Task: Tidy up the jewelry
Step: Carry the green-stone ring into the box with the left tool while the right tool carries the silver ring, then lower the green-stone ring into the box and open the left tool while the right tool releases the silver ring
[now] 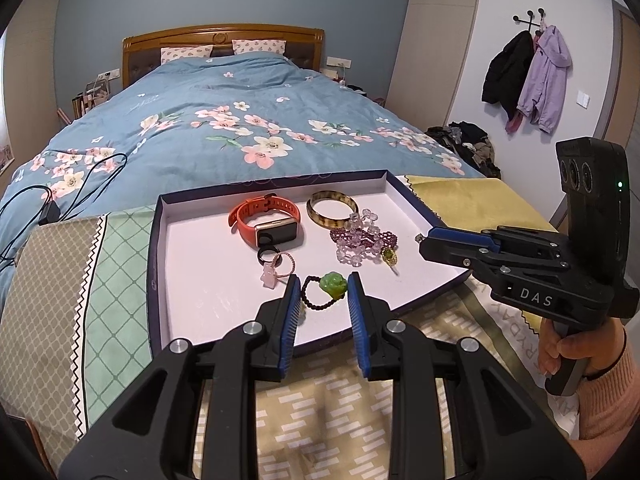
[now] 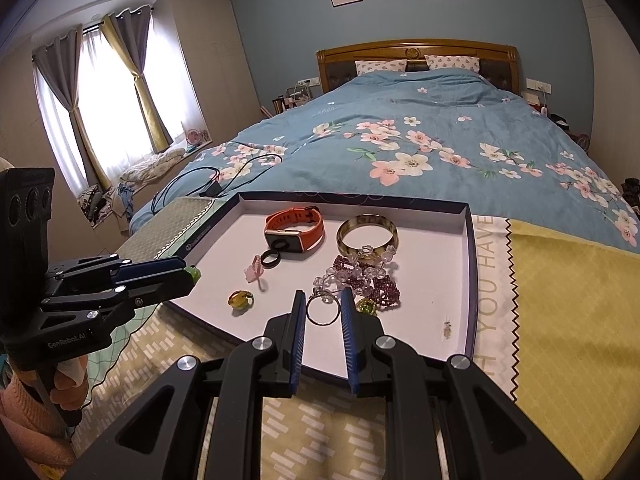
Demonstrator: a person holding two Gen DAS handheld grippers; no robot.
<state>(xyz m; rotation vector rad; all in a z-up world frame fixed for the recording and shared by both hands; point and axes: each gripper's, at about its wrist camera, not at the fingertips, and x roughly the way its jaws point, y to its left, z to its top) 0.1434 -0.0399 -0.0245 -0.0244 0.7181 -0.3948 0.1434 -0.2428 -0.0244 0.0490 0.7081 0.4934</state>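
A tray (image 1: 208, 280) with a white inside sat on a table at the foot of a blue bed (image 1: 240, 92). The table had cloths over it.

The left gripper (image 1: 324, 282) was over the near part of the tray. It was clamped on a green flower ring (image 1: 333, 285) with a loop of dark beads. The flower and the loop filled the gap between its blue pads. The right wrist view showed a bit of green at that gripper's tip.

The right gripper (image 2: 323, 300) was over the near right part of the tray. It was clamped on a thin silver ring (image 2: 326, 299) with a clear stone on top. A hand (image 1: 568, 350) in a pink sleeve held its handle.

The other jewelry lay in the tray. An orange watch (image 1: 244, 220) was at the back, with a brown bangle (image 1: 326, 222) beside it. A black ring (image 1: 260, 256) and a pink ring (image 1: 270, 274) lay just in front of the watch. Purple beads (image 1: 360, 238) and clear beads (image 1: 352, 258) lay in a heap in front of the bangle. A small yellow ring (image 2: 240, 300) lay near the front edge.
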